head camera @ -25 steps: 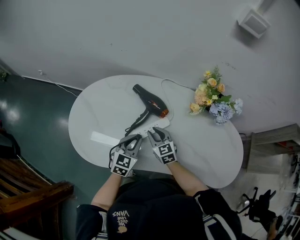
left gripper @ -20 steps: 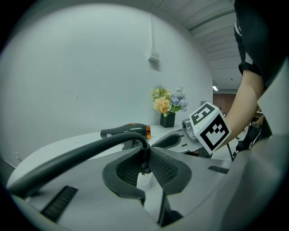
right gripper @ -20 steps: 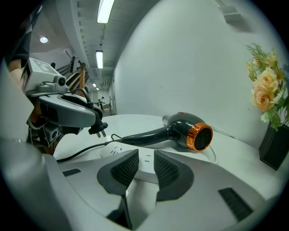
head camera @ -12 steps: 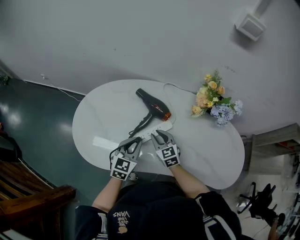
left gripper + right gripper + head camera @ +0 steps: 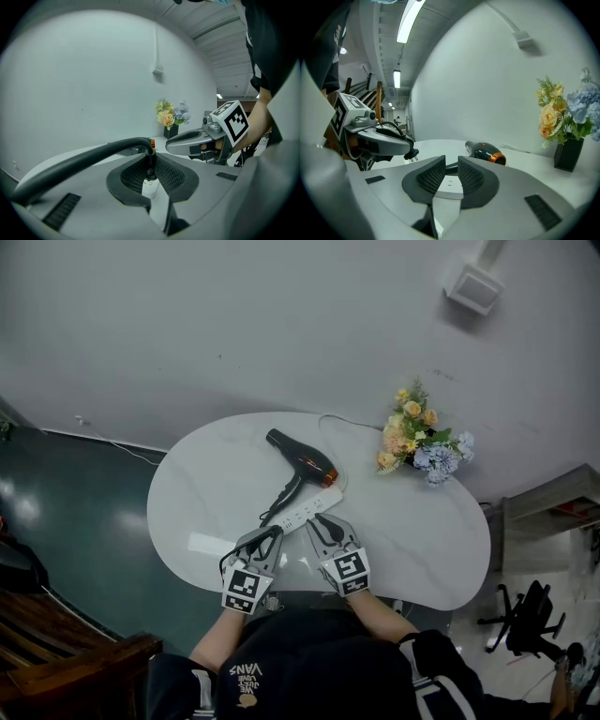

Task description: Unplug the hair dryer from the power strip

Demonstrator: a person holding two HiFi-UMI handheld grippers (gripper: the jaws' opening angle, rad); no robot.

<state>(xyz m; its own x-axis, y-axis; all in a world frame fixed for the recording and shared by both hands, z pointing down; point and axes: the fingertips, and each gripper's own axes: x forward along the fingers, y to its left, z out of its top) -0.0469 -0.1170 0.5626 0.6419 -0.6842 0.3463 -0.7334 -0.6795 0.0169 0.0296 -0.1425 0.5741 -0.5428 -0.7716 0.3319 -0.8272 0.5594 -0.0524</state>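
Black plug [image 5: 411, 155] sits clamped in our left gripper [image 5: 151, 164], clear of the power strip [image 5: 309, 509]; our right gripper [image 5: 451, 174] is empty, its jaws apart though they have just been closing.

left gripper [image 5: 150, 161]: dark ribbed pads clamped on thick black rubber cable [image 5: 93, 156], which arcs away left | white plastic power strip [image 5: 149, 186] below the pads | right gripper [image 5: 171, 146] side-on at right, jaws just been closing, nothing seen in them | yellow-and-blue flower bunch in black vase [image 5: 169, 117] behind on white table [image 5: 161, 143]
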